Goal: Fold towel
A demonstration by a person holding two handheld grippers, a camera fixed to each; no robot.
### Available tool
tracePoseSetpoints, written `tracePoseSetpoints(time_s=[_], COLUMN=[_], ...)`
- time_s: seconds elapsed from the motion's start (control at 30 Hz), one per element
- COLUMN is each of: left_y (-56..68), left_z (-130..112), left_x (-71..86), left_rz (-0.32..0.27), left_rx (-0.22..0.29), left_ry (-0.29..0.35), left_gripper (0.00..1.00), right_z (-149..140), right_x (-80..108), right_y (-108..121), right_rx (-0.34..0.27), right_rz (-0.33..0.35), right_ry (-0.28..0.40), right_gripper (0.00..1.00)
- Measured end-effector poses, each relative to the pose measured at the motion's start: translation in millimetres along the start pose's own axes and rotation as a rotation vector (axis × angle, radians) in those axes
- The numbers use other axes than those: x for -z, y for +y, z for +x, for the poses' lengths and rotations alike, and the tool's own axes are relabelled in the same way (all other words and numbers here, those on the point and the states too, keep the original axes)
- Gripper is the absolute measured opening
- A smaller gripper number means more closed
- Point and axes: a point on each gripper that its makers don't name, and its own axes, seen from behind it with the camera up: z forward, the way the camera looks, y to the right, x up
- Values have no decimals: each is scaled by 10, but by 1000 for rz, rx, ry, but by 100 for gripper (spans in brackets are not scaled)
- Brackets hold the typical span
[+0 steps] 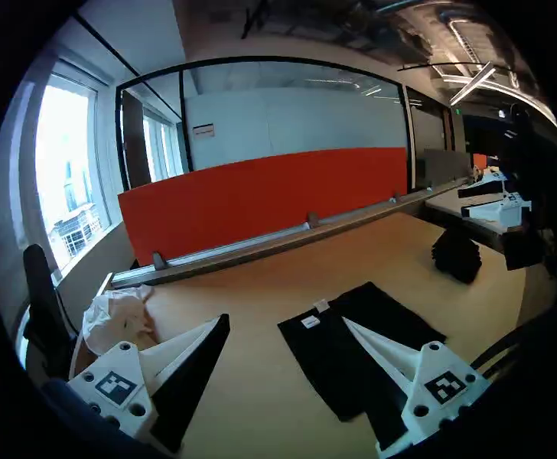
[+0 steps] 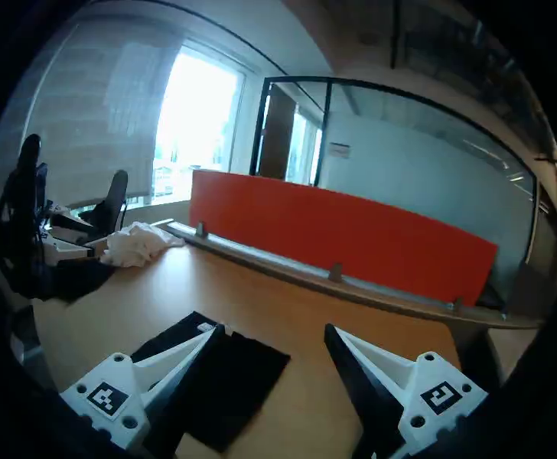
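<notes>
Black towel (image 1: 332, 359) lies flat on desk (image 1: 263, 390), 5 o'clock of left gripper (image 1: 285, 319). Left and right gripper (image 2: 273, 327) hover spread, empty, likely lining up for corner pinch.

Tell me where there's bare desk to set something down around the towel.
Bare desk lies between the white cloth and the towel, in a strip between towel and rail, and between towel and black stack. It is crowded at the window end by the cloth and past the stack.
</notes>
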Motion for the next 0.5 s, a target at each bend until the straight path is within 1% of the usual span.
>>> tracePoseSetpoints(time_s=[0.3, 0.5], left_y=[225, 360], left_z=[-471, -843], left_x=[-133, -205], left_rz=[-53, -80], left_rx=[-37, -41], left_ry=[-78, -135], left_gripper=[98, 98], right_z=[-419, -761], right_x=[-109, -173], right_y=[-189, -299], right_rx=[12, 17], right_rz=[54, 79], right_ry=[-74, -126], right_gripper=[100, 100])
